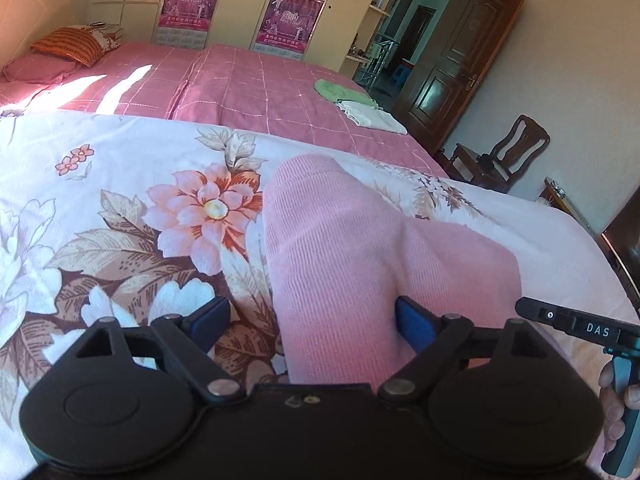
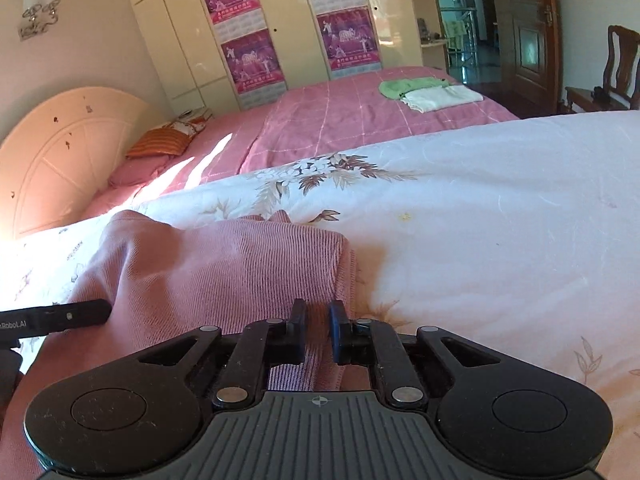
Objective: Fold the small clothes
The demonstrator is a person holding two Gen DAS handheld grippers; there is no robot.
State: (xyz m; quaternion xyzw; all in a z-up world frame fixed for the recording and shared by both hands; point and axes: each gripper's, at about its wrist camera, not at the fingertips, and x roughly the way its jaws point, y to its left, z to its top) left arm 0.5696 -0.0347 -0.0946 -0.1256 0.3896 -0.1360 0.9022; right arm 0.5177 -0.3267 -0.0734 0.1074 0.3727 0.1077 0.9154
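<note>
While the pink garment (image 1: 360,264) lies bunched on the floral quilt (image 1: 120,208), both tools work its near edge. Left hand-held gripper (image 1: 312,326): jaws spread wide, blue pads far apart. Right pad (image 1: 414,322) presses against a fold of the ribbed knit; left pad (image 1: 212,320) sits over bare quilt, clear of the cloth. Garment runs between the jaws and under the tool body, but nothing is pinched.

Right hand-held gripper (image 2: 318,330): jaws nearly closed, only a narrow gap. A strip of the pink garment (image 2: 224,276) passes through that gap, and both pads appear to bear on it; gripped at the hem corner nearest the camera. Fabric rises from there into a humped fold toward the left.

In the left view, the other tool's black arm, lettered "DAS", shows at the right edge, fingers of a hand (image 1: 614,400) wrapped on its handle. In the right view, a black arm enters from the left edge, just beside the garment.

Beyond the quilt (image 2: 480,208): pink checked bedspread (image 2: 340,120), with a green cloth (image 2: 404,86) and a white cloth (image 2: 440,98) lying folded, touching one another, well apart from the work. Orange striped pillow (image 2: 160,142) near the headboard (image 2: 60,152).
</note>
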